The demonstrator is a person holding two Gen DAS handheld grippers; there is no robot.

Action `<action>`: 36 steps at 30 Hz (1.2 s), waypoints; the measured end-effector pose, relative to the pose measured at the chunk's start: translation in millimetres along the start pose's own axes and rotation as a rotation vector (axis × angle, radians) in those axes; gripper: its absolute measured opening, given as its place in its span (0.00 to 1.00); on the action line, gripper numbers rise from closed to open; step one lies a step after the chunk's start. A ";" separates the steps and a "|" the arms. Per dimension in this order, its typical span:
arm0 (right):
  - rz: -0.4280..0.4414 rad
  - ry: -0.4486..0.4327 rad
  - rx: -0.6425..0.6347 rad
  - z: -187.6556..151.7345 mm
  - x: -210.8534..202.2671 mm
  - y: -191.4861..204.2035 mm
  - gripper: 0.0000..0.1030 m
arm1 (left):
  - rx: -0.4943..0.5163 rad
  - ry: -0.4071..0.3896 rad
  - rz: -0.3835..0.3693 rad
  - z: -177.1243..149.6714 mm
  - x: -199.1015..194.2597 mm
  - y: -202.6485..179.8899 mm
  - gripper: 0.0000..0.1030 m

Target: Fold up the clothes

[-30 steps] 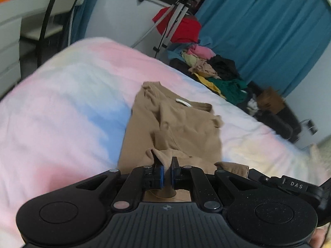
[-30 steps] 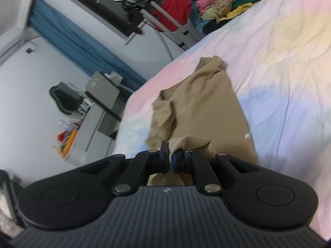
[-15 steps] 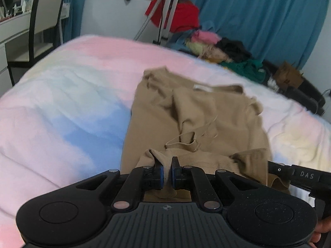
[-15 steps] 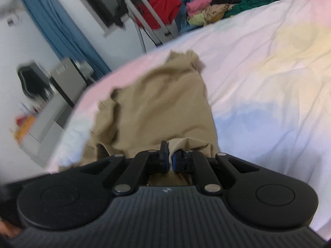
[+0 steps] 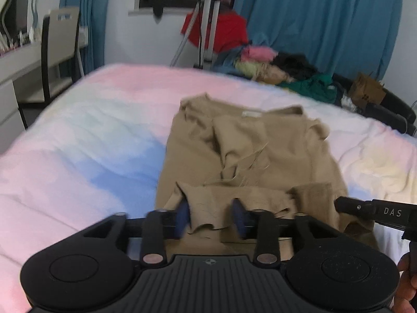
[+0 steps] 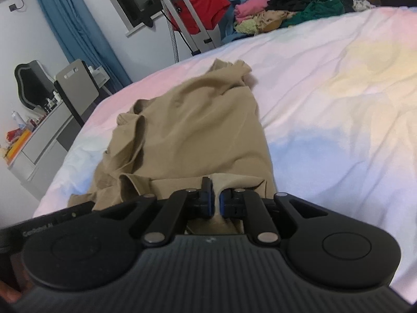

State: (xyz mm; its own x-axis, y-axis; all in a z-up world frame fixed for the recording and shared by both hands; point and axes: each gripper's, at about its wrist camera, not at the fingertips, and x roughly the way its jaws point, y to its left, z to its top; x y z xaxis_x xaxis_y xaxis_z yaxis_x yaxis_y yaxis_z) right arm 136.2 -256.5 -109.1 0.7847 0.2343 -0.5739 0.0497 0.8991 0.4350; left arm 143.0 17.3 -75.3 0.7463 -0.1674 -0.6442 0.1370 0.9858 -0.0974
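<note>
Pastel bedsheet | left claw spread (hem between) | right claw pinching tan shirt

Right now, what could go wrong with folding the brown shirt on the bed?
1. The left tongs are open around the tan shirt hem while the right tongs pinch their corner, so pulling could drag the fold crooked.
2. The shirt's middle is bunched and wrinkled, so creases may get folded in.
3. The soft, rumpled bedspread may let the shirt slide instead of lying flat.
</note>
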 end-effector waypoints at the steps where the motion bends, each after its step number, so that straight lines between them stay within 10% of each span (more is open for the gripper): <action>1: 0.004 -0.007 -0.005 0.0 -6.2 2.0 0.12 | 0.006 -0.024 -0.002 0.1 -10.7 -2.9 0.55; 3: 0.012 -0.039 -0.010 -0.9 -23.9 6.4 0.29 | 0.017 -0.066 -0.009 0.0 -31.8 -8.4 0.63; 4: 0.017 -0.072 -0.013 -2.1 -35.8 9.0 0.60 | 0.023 -0.084 -0.013 -0.3 -42.2 -10.9 0.70; 6: 0.029 -0.140 -0.019 -4.9 -60.0 14.4 0.91 | 0.040 -0.120 -0.019 -2.3 -64.1 -15.9 0.78; 17: -0.046 -0.303 -0.180 -26.9 -148.1 53.6 0.89 | 0.048 -0.213 -0.028 -26.6 -153.6 -10.0 0.93; 29: -0.036 -0.261 -0.181 -38.5 -146.8 57.9 0.89 | -0.330 0.209 -0.220 -61.3 -109.7 19.2 0.93; 36: -0.027 -0.240 -0.133 -38.6 -141.6 51.0 0.89 | -0.437 0.258 -0.213 -71.6 -71.1 27.9 0.93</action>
State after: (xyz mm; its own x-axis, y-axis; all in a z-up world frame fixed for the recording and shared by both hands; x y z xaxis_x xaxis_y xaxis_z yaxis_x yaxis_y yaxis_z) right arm 3.7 -229.5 -32.5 0.9089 0.1296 -0.3964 0.0036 0.9481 0.3181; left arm 47.1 57.8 -86.6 0.5399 -0.4092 -0.7356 -0.0570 0.8541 -0.5169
